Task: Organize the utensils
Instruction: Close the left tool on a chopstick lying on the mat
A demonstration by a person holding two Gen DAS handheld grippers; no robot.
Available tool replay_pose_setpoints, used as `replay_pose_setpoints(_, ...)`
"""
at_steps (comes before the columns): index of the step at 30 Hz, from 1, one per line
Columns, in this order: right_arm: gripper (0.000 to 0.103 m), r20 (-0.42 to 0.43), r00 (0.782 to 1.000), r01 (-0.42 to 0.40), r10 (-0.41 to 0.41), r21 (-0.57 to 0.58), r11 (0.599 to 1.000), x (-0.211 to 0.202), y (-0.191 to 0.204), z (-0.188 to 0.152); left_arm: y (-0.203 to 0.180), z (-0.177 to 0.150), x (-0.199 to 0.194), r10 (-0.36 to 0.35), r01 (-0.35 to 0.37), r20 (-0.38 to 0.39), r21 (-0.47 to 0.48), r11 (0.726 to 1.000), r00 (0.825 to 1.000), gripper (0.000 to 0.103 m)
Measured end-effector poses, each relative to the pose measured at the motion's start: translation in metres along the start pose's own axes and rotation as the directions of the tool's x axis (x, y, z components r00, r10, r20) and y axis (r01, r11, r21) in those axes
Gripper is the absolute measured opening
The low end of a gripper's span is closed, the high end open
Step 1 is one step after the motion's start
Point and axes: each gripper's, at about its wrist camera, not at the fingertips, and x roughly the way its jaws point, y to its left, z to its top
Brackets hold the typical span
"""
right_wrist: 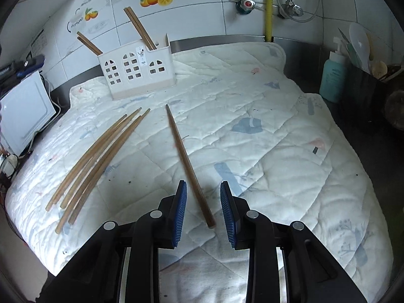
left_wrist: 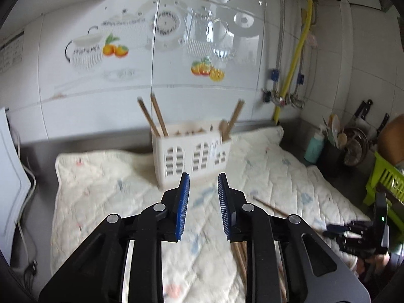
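Your left tool [left_wrist: 203, 176] gapes empty, holder [left_wrist: 192, 156] blurred | your right tool [right_wrist: 203, 185] open astride chopstick [right_wrist: 188, 162] | bundle [right_wrist: 98, 161] part hidden

left tool [left_wrist: 203, 182] open, utensil holder [left_wrist: 192, 160] ahead

open quilt [right_wrist: 252, 151] right of single chopstick [right_wrist: 188, 162], chopstick bundle [right_wrist: 98, 156] left, holder [right_wrist: 137, 75] behind

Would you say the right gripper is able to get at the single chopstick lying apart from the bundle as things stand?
Probably yes. The right gripper is open, and the thick end of the single chopstick already lies between its fingers on the quilted cloth, with nothing in between.
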Motion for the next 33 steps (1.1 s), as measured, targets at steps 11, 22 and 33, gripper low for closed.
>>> replay_pose_setpoints(11,0.011,-0.015,1.000,-0.008,0.007,-0.041,0.999,0.009,0.005,-0.010,-0.009,-0.087,-0.015,-0.051,0.041,-0.115,-0.087,0.995,0.992,0.040)
replay_pose_setpoints(22,0.007,-0.015,0.999,-0.042,0.041,-0.081,0.996,0.005,0.023,-0.018,-0.047,-0.154,-0.006,-0.141,0.134,-0.252,-0.044,0.990,0.958,0.026)
replay_pose_setpoints(33,0.008,-0.011,0.999,-0.049,0.048,-0.059,0.997,0.005,0.021,-0.018,-0.048,-0.170,0.011,-0.097,0.082,-0.307,-0.064,0.995,0.947,0.022)
